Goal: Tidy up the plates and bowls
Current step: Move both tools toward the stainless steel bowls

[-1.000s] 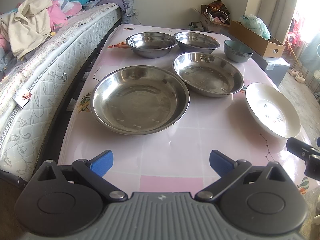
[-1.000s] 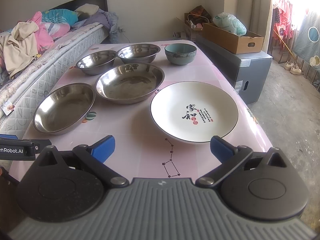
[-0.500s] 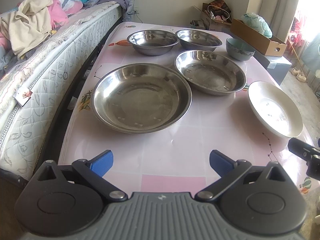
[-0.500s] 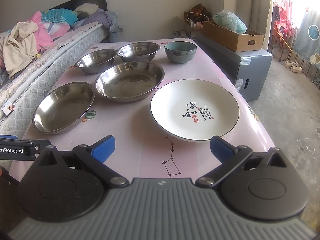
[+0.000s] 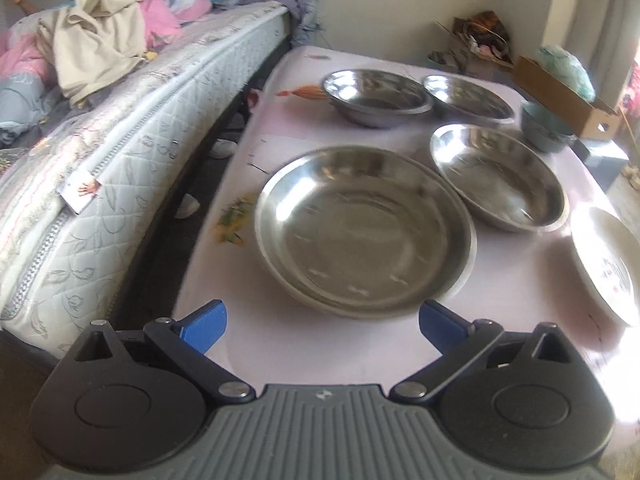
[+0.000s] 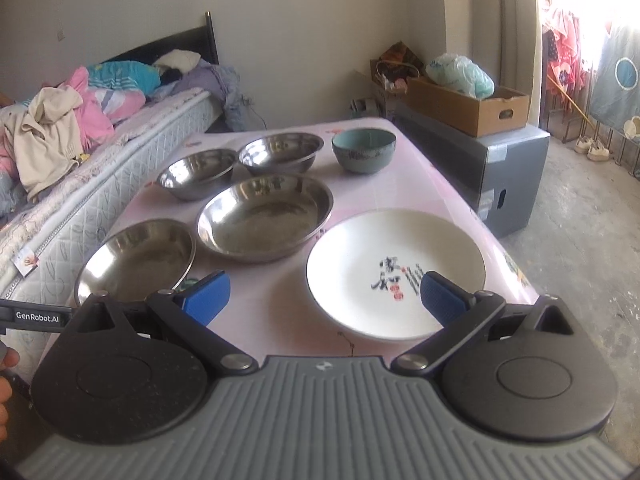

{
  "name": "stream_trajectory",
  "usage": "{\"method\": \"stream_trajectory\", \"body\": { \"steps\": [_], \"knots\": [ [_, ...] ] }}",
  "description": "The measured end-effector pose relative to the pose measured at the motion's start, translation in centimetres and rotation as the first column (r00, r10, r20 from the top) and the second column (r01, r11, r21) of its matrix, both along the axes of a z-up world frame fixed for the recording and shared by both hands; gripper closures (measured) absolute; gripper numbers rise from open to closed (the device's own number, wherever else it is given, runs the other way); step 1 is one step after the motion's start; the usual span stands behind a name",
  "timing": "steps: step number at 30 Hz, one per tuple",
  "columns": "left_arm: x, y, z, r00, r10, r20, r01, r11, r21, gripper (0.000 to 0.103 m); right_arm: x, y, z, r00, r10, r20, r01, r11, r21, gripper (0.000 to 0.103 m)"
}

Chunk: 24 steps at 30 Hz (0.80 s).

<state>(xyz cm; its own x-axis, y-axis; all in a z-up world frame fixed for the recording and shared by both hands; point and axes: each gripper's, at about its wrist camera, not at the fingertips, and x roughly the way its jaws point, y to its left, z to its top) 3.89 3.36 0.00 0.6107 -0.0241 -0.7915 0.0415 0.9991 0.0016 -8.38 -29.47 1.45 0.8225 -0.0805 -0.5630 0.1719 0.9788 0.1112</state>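
Left wrist view: the left gripper (image 5: pixel 322 322) has its blue fingers (image 5: pixel 204 326) spread wide with nothing between them, low over the pink table (image 5: pixel 280 120). Just ahead sits the near steel plate (image 5: pixel 364 232); a second steel plate (image 5: pixel 500 184) lies beyond it to the right, nearly touching. Two steel bowls (image 5: pixel 376 96) stand side by side further back, with a teal bowl (image 5: pixel 544 126) to their right. A mattress (image 5: pixel 120 128) runs along the table's left edge.

Right wrist view: the right gripper (image 6: pixel 324 298) is likewise wide open and empty. The white plate (image 6: pixel 372 248) with black characters lies just in front, its near right rim partly hidden behind the right finger. The steel plates sit to its left, the bowls in a row at the far end. A cardboard box (image 6: pixel 476 108) rests on a grey cabinet (image 6: pixel 508 176) beside the table.
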Motion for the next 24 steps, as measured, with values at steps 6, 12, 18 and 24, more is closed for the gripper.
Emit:
{"method": "stream_trajectory", "body": {
  "steps": [6,12,18,24],
  "knots": [
    [2.4,3.5,-0.1,0.995,0.099,-0.014,-0.099,0.995,0.009,0.0,2.4,0.4,0.7,0.998,0.053,0.022,-0.051,0.997,-0.06,0.001],
    [3.3,6.1,0.0,0.986,0.168,-0.016,-0.169,0.985,-0.023,0.0,5.1,1.2,1.0,0.993,0.11,0.028,-0.107,0.99,-0.092,0.001],
    [4.6,7.8,0.5,0.984,0.178,0.014,-0.177,0.981,-0.076,0.0,7.3,2.5,1.7,0.99,0.141,0.026,-0.138,0.985,-0.107,0.001],
    [6.4,8.5,0.7,0.984,0.176,0.032,-0.172,0.98,-0.101,0.0,9.2,3.3,1.7,0.989,0.146,0.012,-0.143,0.983,-0.111,0.001]
  ]
}}
